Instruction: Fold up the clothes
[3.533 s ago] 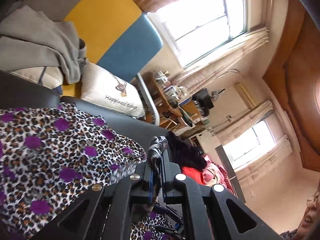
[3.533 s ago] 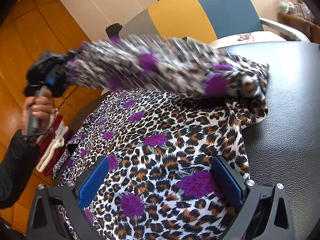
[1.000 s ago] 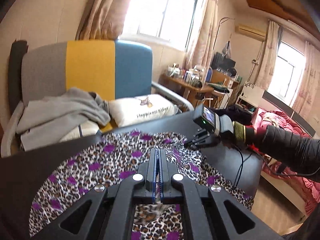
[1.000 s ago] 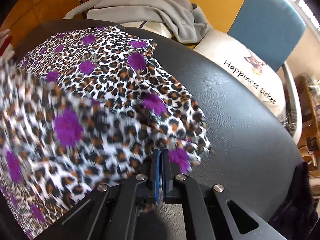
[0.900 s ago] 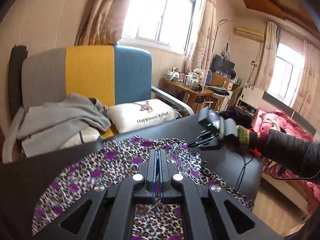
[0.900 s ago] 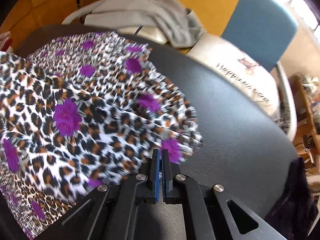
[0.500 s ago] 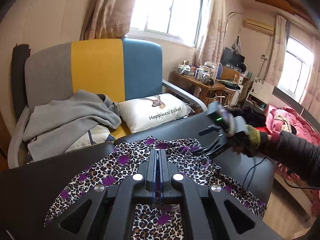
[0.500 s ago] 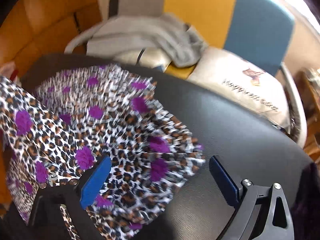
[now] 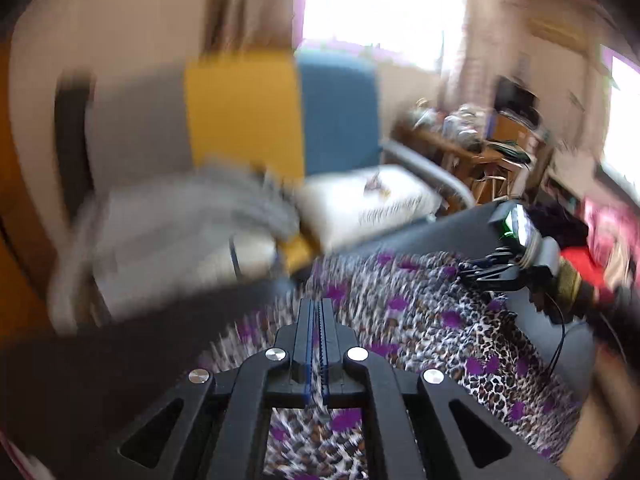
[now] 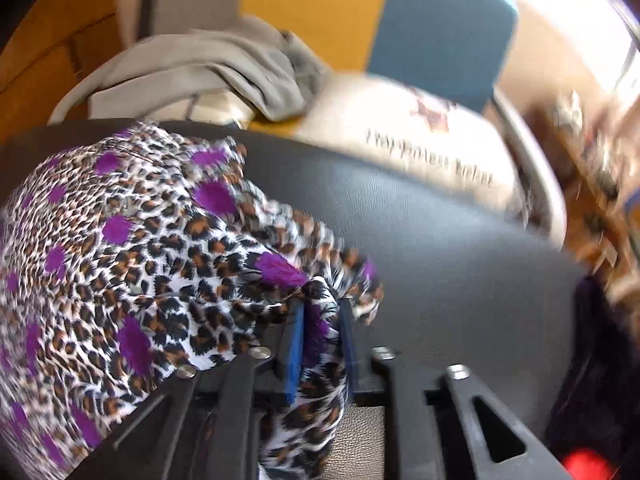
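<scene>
A leopard-print garment with purple flowers lies spread on the black table. My left gripper is shut on a thin fold of its near edge. The right gripper also shows in the left wrist view, at the garment's far right edge, held by a gloved hand. In the right wrist view my right gripper has its blue pads closed on a bunched corner of the garment, which spreads to the left on the table. Both views are motion-blurred.
A grey, yellow and blue chair stands behind the table with a grey garment and a white printed pillow on it. A cluttered wooden desk stands at the right. Dark and red clothes lie past the table's right edge.
My right gripper, open half a second ago, has closed on a bunched corner of the garment. My left gripper stays shut on the near edge while its view swings.
</scene>
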`<state>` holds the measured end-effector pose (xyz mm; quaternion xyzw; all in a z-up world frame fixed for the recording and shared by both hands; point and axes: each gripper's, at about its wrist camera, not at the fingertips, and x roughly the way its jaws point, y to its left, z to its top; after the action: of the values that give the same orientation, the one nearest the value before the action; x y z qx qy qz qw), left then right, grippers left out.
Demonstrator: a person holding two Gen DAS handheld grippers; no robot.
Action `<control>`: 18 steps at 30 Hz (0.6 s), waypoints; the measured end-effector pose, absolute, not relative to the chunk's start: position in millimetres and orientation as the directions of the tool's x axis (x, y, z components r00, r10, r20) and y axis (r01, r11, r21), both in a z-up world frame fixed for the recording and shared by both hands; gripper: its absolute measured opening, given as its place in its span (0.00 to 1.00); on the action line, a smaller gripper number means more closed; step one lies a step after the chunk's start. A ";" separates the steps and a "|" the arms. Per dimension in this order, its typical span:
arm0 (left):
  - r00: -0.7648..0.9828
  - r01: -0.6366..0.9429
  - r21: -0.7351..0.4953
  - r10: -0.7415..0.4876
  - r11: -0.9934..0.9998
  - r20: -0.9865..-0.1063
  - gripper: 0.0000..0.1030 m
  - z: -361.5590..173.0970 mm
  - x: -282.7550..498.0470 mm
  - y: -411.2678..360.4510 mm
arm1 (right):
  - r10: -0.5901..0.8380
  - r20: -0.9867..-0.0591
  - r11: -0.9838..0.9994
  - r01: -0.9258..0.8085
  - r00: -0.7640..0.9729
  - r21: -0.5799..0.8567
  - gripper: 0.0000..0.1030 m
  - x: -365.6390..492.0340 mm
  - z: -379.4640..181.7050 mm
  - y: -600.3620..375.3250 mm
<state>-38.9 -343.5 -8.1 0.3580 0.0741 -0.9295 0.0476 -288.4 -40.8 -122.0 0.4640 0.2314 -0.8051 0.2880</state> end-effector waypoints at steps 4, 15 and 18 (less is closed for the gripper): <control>-0.654 0.141 -0.226 0.081 -0.964 -0.752 0.19 -62.1 -31.6 -353.5 | -0.253 -0.867 -0.755 0.648 -0.428 -0.100 0.62 -284.4 -126.2 -25.5; -0.512 -0.039 -0.301 0.278 -0.953 -0.813 0.45 -125.2 -10.3 -300.0 | -0.536 -0.760 -0.649 0.755 -0.367 0.094 0.83 -162.7 -90.5 -20.0; -0.448 -0.066 -0.280 0.279 -0.958 -0.849 0.45 -137.3 -2.2 -285.4 | -0.577 -0.755 -0.607 0.781 -0.310 0.144 0.87 -129.4 -99.0 -20.3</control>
<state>-2.2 -285.4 -137.3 0.5153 0.1036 -0.8446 -0.1020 -129.4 -20.3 -99.0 0.4057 0.1255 -0.7995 0.4249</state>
